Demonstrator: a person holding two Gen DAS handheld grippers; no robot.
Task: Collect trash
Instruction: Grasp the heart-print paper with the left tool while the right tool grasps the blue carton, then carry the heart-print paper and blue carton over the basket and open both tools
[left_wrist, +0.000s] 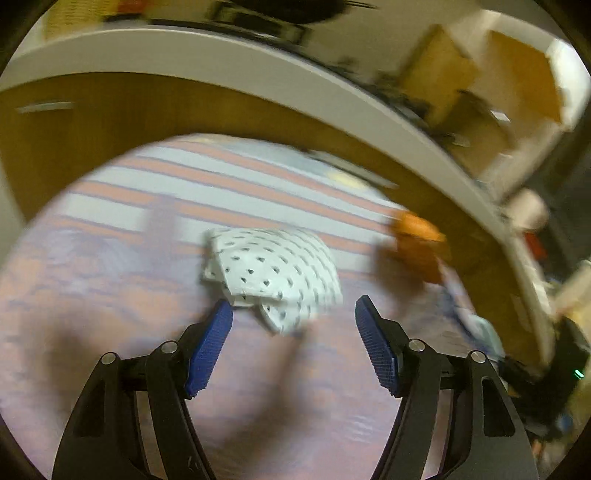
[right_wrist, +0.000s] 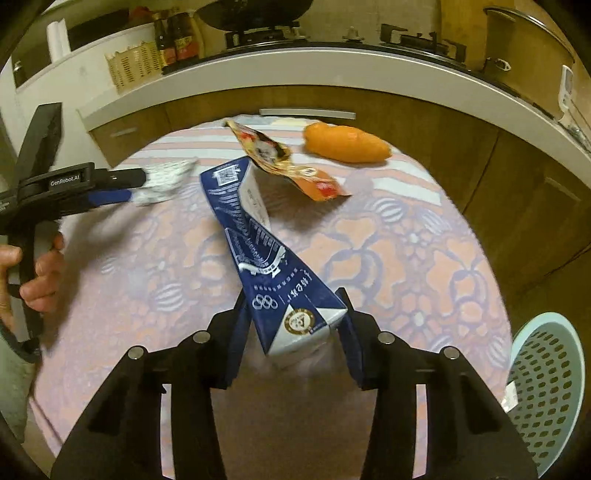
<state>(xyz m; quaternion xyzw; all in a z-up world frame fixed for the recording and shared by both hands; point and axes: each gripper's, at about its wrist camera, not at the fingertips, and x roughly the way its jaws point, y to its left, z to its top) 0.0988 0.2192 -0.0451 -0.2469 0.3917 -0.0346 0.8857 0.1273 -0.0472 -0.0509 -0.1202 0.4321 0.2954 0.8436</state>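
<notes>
On a round table with a floral cloth (right_wrist: 388, 258) lies a flattened blue-and-white carton (right_wrist: 258, 258). My right gripper (right_wrist: 294, 310) is shut on its near end, with a pad against each side. A crumpled white paper with small dark hearts (left_wrist: 269, 273) lies just ahead of my left gripper (left_wrist: 293, 306). That gripper stands open, its blue pads (left_wrist: 212, 343) either side of the paper's near edge. In the right wrist view the left gripper (right_wrist: 138, 186) reaches in from the left at the same paper (right_wrist: 166, 179). An orange-yellow snack wrapper (right_wrist: 291, 168) lies beyond the carton.
An orange oblong thing (right_wrist: 347, 144) rests at the table's far side. A pale blue perforated basket (right_wrist: 546, 387) stands on the floor at the lower right. A white counter (right_wrist: 295, 59) with wooden cabinets curves behind the table. A person's hand (right_wrist: 37, 273) holds the left gripper's handle.
</notes>
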